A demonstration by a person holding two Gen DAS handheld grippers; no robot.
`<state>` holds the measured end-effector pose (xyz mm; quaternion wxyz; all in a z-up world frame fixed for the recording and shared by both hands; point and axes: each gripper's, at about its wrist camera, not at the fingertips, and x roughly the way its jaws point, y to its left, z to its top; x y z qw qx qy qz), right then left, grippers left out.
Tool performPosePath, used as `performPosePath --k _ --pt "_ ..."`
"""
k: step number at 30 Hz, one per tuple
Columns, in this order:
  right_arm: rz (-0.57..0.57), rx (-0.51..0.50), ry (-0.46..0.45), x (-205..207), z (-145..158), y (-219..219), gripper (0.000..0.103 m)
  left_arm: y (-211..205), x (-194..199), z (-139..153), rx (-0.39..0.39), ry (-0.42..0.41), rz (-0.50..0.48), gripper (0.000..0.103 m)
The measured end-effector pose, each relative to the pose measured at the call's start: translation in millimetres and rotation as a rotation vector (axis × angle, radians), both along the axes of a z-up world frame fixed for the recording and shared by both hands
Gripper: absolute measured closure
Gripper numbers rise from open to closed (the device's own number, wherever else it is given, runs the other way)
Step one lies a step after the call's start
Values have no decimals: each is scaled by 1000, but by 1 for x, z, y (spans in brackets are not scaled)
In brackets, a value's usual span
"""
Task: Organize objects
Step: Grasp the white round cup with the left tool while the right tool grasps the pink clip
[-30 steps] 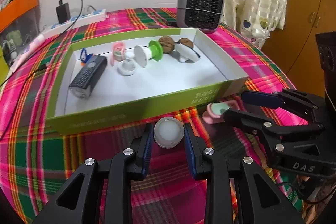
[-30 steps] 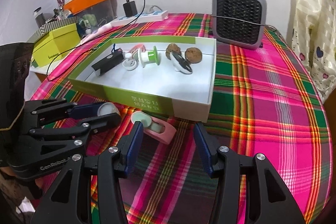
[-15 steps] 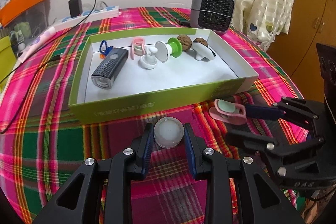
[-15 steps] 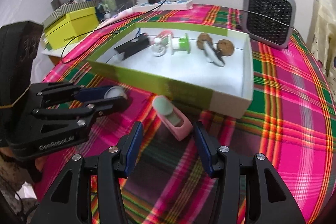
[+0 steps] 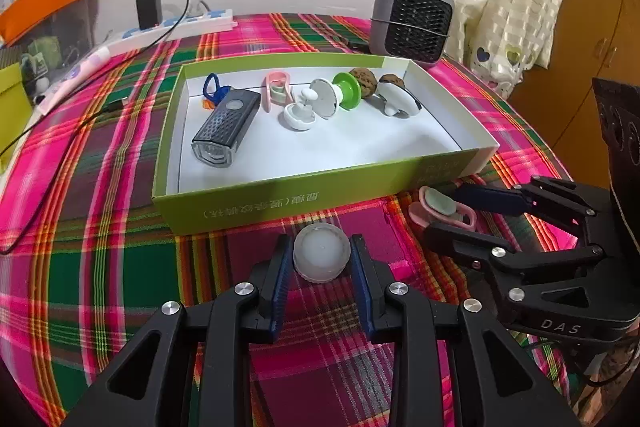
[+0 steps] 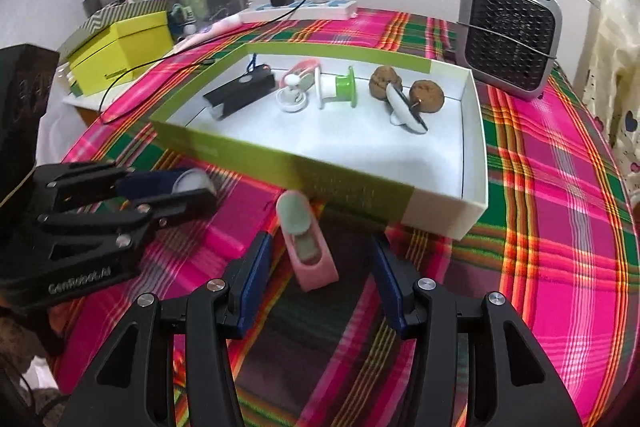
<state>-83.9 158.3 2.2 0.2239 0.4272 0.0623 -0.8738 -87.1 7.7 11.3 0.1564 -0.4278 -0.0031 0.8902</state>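
I've got the left gripper (image 5: 322,259) clamped on the white cap (image 5: 322,257), right gripper (image 6: 320,277) fingers apart around the pink clip (image 6: 306,241), both just outside the green tray (image 5: 320,201).

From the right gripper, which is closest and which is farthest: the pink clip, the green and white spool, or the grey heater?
In the right wrist view, nearest first:
1. Pink plastic clip, on the tablecloth between the open jaws of the right gripper.
2. Green and white plastic spool, inside the green cardboard box, mid-table.
3. Grey fan heater, behind the box, far right.
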Motion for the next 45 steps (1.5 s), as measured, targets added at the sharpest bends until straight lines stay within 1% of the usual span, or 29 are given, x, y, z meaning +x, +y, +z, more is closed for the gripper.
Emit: performPosePath --k 2,7,11,19,23,27,45 --pt "-3 12 6 1 -1 -3 52 1 0 0 -14 3 -15 76" --pt "-15 42 16 2 -1 -6 53 0 0 0 -13 4 -17 76" --pt "-33 44 21 1 -1 -4 65 0 1 -1 -12 7 -16 76" --pt "-16 71 32 5 -1 -9 72 0 2 -1 2 5 -5 76" --pt "-15 70 33 5 0 -8 79 0 2 0 -7 6 -2 77" --pt "-9 66 32 6 0 -9 85 0 2 0 -14 7 0 77" --pt "-5 56 29 9 0 -10 85 0 3 1 -21 10 24 77"
